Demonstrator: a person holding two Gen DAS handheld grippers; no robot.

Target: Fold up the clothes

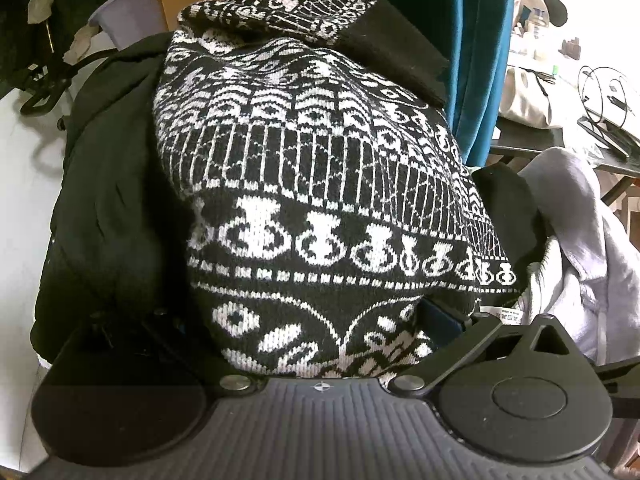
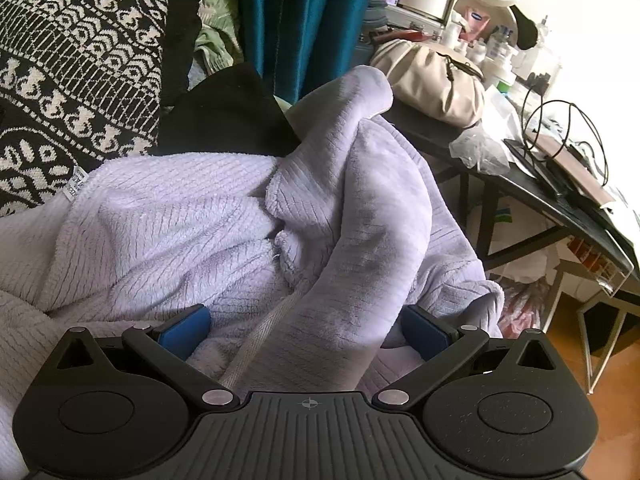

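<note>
The left gripper [image 1: 320, 320] is pushed right up against a black and white knit sweater [image 1: 304, 184]. The sweater fills the space between its two fingers, and the fingers are spread wide around the thick fold, so I cannot tell if they are squeezing it or just sitting around it. The sweater lies in a big lump with a black piece of clothing [image 1: 108, 184] beside it on the left and a pale purple fluffy robe [image 1: 580, 248] beside it on the right. A small white label [image 1: 506, 314] sticks out at the sweater's lower right edge. The right gripper [image 2: 304, 332] is spread wide too, with its blue pads [image 2: 184, 332] on each side of a fat roll of the pale purple robe [image 2: 240, 216]. The roll sits between the fingers, but they do not look pressed tight on it. Behind the robe are the knit sweater [image 2: 72, 64], a teal curtain [image 2: 304, 16], and a dark table [image 2: 560, 196] piled with a beige bag [image 2: 436, 80] and wires [image 2: 568, 128].
</note>
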